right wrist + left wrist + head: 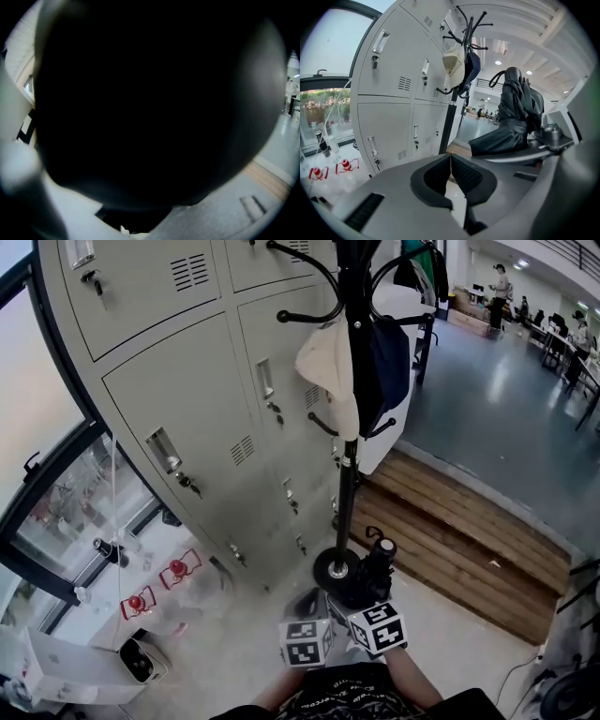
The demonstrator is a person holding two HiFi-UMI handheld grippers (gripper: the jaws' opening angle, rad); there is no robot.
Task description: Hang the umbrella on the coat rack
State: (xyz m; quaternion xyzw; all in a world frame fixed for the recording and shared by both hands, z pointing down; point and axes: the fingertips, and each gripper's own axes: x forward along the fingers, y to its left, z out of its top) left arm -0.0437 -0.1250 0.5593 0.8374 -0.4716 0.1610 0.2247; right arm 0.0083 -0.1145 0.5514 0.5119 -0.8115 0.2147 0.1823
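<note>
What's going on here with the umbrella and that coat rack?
A person stands facing the coat rack, next to grey lockers, with a tool in each hand. The right tool grips a folded black umbrella, held low in front of the rack and not yet on a hook. The left tool is closed on nothing, just beside it. A pale cap and a dark garment hang on the rack.

Grey metal lockers (178, 381) stand to my left beside a dark-framed window (66, 512). Wooden planking (450, 521) lies ahead, then a shiny blue-grey floor (497, 409) under ceiling lights (498, 62).
</note>
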